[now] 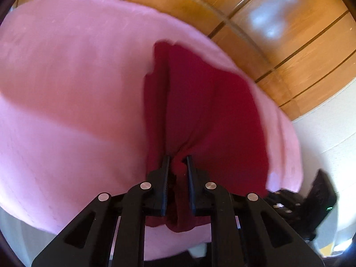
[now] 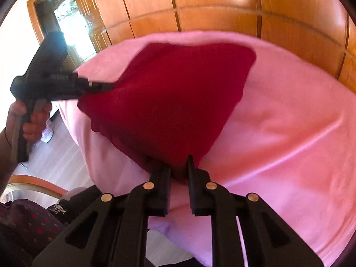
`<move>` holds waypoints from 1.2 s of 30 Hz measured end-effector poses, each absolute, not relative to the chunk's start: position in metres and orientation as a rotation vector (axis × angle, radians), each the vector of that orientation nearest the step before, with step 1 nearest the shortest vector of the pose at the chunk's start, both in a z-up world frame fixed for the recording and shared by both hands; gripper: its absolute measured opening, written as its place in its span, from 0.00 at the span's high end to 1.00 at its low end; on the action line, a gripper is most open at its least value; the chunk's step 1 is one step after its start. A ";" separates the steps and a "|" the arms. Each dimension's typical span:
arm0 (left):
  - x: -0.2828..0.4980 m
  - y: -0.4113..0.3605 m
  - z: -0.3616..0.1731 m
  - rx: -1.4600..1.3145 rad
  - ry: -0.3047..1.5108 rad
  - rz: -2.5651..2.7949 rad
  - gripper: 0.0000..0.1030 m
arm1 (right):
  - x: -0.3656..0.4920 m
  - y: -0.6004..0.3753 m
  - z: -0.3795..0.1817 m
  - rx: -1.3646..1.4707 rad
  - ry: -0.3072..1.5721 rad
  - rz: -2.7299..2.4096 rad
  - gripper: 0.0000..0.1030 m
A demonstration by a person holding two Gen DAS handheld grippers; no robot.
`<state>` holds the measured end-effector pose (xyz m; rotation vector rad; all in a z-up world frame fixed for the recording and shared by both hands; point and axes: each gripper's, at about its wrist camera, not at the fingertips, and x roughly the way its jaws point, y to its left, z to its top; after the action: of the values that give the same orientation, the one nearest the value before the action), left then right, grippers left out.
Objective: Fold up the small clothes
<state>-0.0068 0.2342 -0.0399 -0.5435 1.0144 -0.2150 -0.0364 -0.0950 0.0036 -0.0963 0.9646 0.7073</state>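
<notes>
A dark red garment lies on a pink cloth that covers the table. In the left wrist view my left gripper is shut on a bunched edge of the red garment, with fabric pinched between its fingers. In the right wrist view the red garment spreads out ahead, and my right gripper is shut on its near corner. The left gripper shows there too, at the left, pinching the garment's left corner, held by a hand.
The pink cloth covers most of the table. Wooden wall panels stand behind, with a glazed door at the far left. A chair back and dark patterned fabric sit at the lower left.
</notes>
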 end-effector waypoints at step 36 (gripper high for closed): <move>0.048 0.218 -0.027 -0.240 0.919 0.014 0.44 | 0.102 -0.114 0.028 0.310 0.934 0.612 0.15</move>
<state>0.0484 0.2182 -0.0269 -0.2403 0.9185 0.0136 0.1022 -0.1140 0.0278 0.3100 0.9344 0.6119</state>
